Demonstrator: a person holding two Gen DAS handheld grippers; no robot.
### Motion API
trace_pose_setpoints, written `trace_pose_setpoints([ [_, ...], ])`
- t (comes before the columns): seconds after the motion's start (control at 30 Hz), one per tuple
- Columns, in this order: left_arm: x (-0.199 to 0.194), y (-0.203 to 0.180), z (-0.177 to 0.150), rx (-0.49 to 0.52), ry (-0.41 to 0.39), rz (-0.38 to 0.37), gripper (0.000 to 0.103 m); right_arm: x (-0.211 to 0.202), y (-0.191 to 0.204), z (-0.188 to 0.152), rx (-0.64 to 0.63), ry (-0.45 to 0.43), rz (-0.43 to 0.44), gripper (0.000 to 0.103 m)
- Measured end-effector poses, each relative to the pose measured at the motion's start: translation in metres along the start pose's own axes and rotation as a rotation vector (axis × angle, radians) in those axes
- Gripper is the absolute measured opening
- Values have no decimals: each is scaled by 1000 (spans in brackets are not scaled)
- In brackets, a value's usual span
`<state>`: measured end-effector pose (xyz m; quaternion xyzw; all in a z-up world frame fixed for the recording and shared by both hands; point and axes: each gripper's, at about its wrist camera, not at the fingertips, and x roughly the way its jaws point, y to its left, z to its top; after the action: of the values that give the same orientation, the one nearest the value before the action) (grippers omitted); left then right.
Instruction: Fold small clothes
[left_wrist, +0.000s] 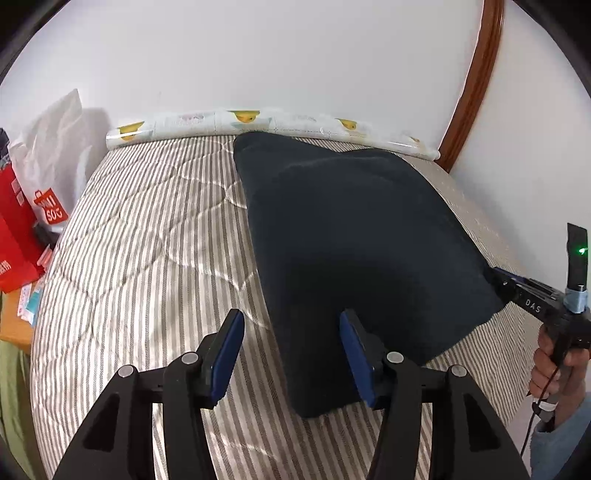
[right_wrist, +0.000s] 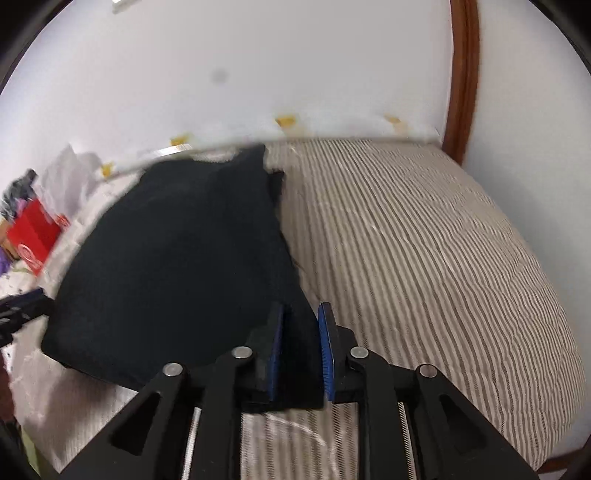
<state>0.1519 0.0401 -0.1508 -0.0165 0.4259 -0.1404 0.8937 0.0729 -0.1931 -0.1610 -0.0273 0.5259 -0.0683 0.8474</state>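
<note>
A dark garment lies on the striped bed; left gripper jaws spread over its corner; right gripper jaws slightly apart around its edge.

Open striped bedcover is offered at 9 to 11 o'clock of the dark garment, bounded by red boxes at 9, a patterned roll and wall at 12.

"DAS" on right gripper body.
</note>
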Motion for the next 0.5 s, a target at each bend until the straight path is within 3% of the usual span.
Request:
trace_pose_setpoints([
  [0.27,-20,-10,-17,-41,1,21,52,-23,-1,-3,-12,-13,-22,22],
  [0.33,-32,-15,-19,-45,-14,39,61,-38,1,0,-14,-33,-23,24],
  [0.4,-48,-19,-20,-49,-43,78,65,-53,5,3,-13,-46,-28,36],
  [0.47,-61,-23,-20,-57,-59,80,68,-68,9,4,-4,-58,-27,61],
  [0.5,-72,-26,-20,-68,-67,75,70,-79,11,4,3,-65,-29,65],
])
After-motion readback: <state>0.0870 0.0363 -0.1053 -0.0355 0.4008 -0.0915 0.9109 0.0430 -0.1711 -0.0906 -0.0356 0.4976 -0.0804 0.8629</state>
